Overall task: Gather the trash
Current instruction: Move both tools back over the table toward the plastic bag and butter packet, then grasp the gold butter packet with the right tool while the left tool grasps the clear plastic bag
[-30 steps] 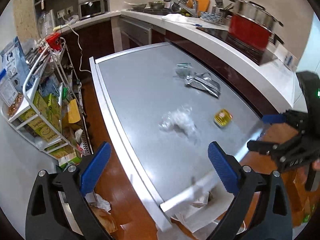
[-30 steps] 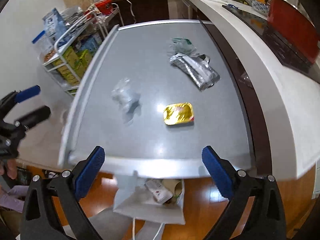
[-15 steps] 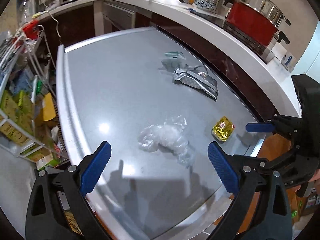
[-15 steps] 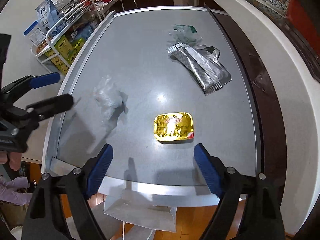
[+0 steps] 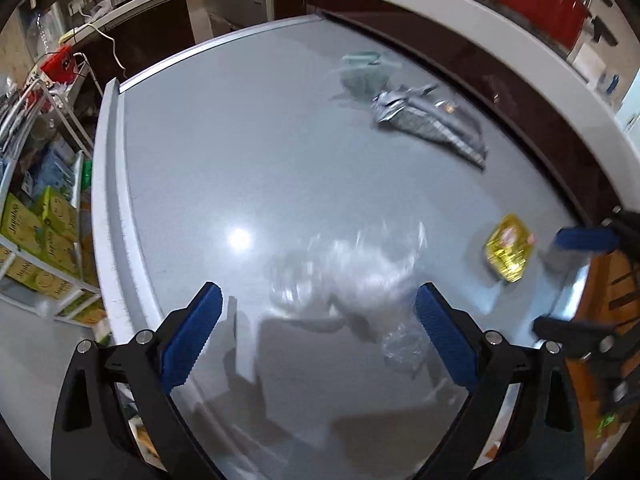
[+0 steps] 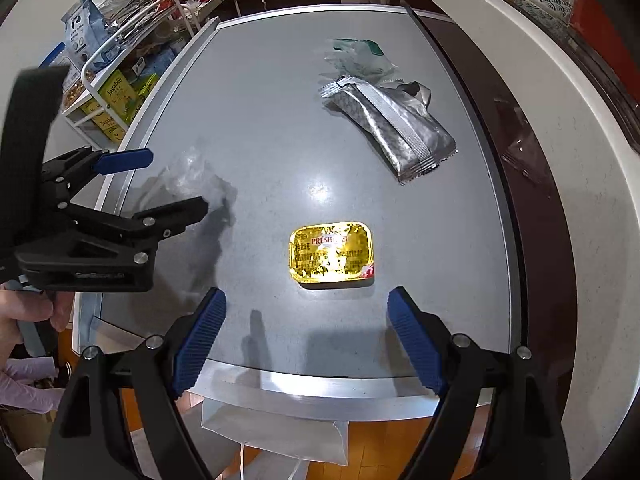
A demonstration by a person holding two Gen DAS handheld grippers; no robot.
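Sitting on the gray table [image 6: 260, 128] are four bits of trash, and none is picked up yet, so the job looks like it is just starting.

The left gripper [image 5: 316, 320] is at the bottom of its view with its blue jaws spread wide and nothing in them. Between them lies the crumpled clear plastic wrap [image 5: 352, 276], blurry and see-through. It looks like the first thing to grab.

The right gripper [image 6: 306, 330] is at the bottom of its view, jaws spread wide too, holding nothing. Just above it, near the middle of the frame, lies the gold butter packet [image 6: 331, 252].

Up in the upper right lies the silver foil wrapper [image 6: 394, 128], touching a small clear wrapper with a green patch [image 6: 358, 56] above it.

Under the table edge, at the bottom of the right view, hangs a white bag [image 6: 272, 432], maybe for the trash.
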